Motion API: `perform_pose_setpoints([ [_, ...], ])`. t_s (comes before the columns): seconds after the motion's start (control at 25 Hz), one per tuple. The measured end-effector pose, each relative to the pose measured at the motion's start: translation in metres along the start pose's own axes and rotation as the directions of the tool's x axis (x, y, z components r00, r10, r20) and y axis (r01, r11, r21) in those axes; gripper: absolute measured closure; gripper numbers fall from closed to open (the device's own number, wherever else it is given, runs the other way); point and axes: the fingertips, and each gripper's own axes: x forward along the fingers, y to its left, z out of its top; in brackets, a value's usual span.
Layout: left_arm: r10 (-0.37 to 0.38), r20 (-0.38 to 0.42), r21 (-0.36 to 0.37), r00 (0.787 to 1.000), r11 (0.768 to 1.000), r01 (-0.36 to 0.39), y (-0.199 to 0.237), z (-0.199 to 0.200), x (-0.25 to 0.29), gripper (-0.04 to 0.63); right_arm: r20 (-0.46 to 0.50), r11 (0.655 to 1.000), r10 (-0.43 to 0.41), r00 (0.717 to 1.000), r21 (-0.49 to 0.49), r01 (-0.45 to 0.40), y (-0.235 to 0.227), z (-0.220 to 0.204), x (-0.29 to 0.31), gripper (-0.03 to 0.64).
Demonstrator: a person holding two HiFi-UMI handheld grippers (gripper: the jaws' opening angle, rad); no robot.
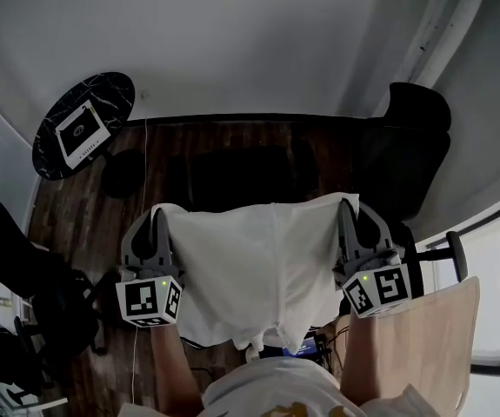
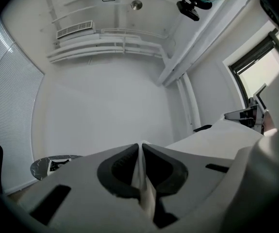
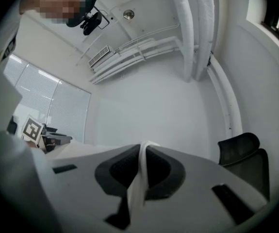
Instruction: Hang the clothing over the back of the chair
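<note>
Shirt (image 1: 258,391): pale, at the near edge of the head view, closest to the camera.

Clothing (image 1: 258,263): white, thin, soft woven cloth, lightly creased, centre seam showing; exact garment type not certain. Held in the air above the floor (image 1: 80,211), spread flat. Long top edge stretched left to right between the two grippers, loose lower part drooping back toward the shirt. Touching no chair.

Left gripper (image 1: 157,218): grey moulded shell, marker cube at the rear. Jaws pinched narrow on the left top corner of the clothing, a white fold pressed between black ribbed pads (image 2: 121,168).

Right gripper (image 1: 347,208): same build. Jaws likewise clamped on the right top corner, a strip of cloth trailing down out of the pinch.

Chair (image 1: 413,142): black, rounded padded back, at the far right edge of the floor. Ahead and to the right of the clothing, well apart from it; nearer the right gripper. Judged the likeliest target, though not certain. Coming move judged to turn on carrying the stretched edge forward and rightward, then lining it up along the top of the chair back.

Table (image 1: 102,94): round, black marbled top, at the far left corner of the floor; white printed card (image 1: 82,131) lying on it.

Floor: dark wood planks.
</note>
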Motion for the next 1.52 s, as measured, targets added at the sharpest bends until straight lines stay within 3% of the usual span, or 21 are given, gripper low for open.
perform_pose_setpoints([
  [0.2, 0.014, -0.088, 0.065, 0.996, 0.998, -0.008, -0.004, -0.033, 0.024, 0.565, -0.075, 1.0, 0.029, 0.997, 0.007, -0.029, -0.003, -0.029, 0.021, 0.597],
  [0.36, -0.007, -0.17, 0.145, 0.985, 0.989, 0.032, -0.015, -0.064, 0.037, 0.565, -0.159, 0.997, 0.07, 0.985, -0.02, -0.074, 0.001, -0.062, 0.034, 0.597],
  [0.48, -0.014, -0.232, 0.169, 0.973, 0.984, 0.054, -0.016, -0.085, 0.044, 0.565, -0.194, 0.993, 0.118, 0.974, 0.019, -0.116, 0.0, -0.077, 0.042, 0.597],
  [0.8, -0.052, -0.356, 0.243, 0.933, 0.959, 0.146, -0.036, -0.129, 0.058, 0.565, -0.33, 0.972, 0.187, 0.925, -0.074, -0.223, 0.001, -0.136, 0.051, 0.597],
  [1.04, -0.12, -0.421, 0.255, 0.899, 0.936, 0.245, -0.054, -0.158, 0.062, 0.565, -0.411, 0.952, 0.223, 0.884, -0.106, -0.289, 0.009, -0.167, 0.052, 0.597],
  [1.24, -0.223, -0.48, 0.3, 0.849, 0.867, 0.398, -0.083, -0.172, 0.063, 0.565, -0.484, 0.927, 0.269, 0.833, -0.105, -0.361, 0.018, -0.178, 0.05, 0.58],
  [1.44, -0.326, -0.547, 0.356, 0.771, 0.743, 0.567, -0.116, -0.186, 0.061, 0.565, -0.583, 0.821, 0.259, 0.77, -0.287, -0.493, 0.026, -0.192, 0.049, 0.567],
  [1.52, -0.345, -0.587, 0.344, 0.732, 0.713, 0.611, -0.123, -0.194, 0.059, 0.565, -0.595, 0.795, 0.268, 0.758, -0.307, -0.523, 0.032, -0.195, 0.051, 0.56],
])
